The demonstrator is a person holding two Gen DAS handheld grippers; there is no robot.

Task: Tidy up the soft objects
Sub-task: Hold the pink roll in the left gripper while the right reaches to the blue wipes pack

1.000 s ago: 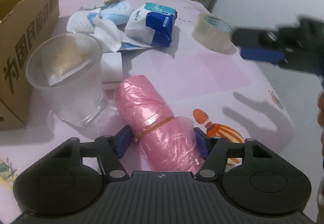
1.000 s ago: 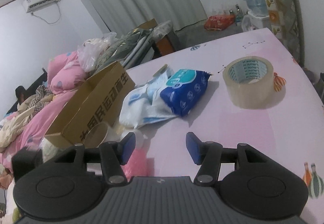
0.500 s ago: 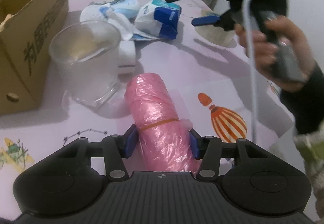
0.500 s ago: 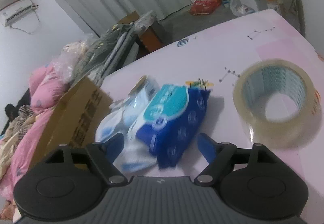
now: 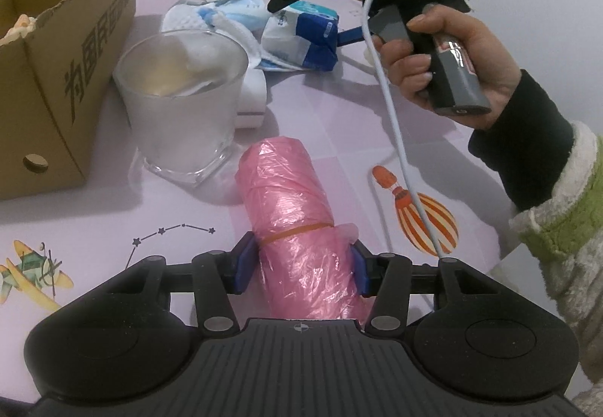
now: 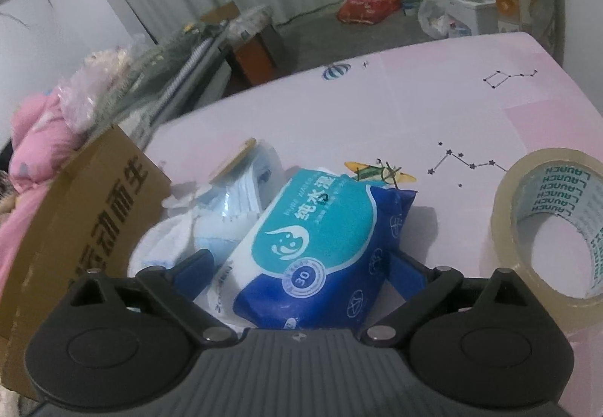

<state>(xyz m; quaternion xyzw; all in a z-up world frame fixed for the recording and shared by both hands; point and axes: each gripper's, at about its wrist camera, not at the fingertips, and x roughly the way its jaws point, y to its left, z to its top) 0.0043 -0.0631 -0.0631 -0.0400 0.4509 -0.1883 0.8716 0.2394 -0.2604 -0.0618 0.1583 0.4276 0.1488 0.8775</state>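
Both views: dim, cool bluish indoor light, low contrast, visible grain. Soft shadows on the table (image 5: 320, 123) fall toward its near edge, so the source sits high and beyond its far edge. Glare spots on the pink plastic roll (image 5: 290, 213) and the tape roll (image 6: 550, 225). Strong fisheye bending at frame borders, corners vignetted black. Right wrist view slightly motion-blurred, most on the cardboard box (image 6: 86, 228); left wrist view sharp.

Black claw (image 5: 300, 268) with blue pads (image 5: 243, 264); fuzzy green-and-white sleeve (image 5: 557, 228).
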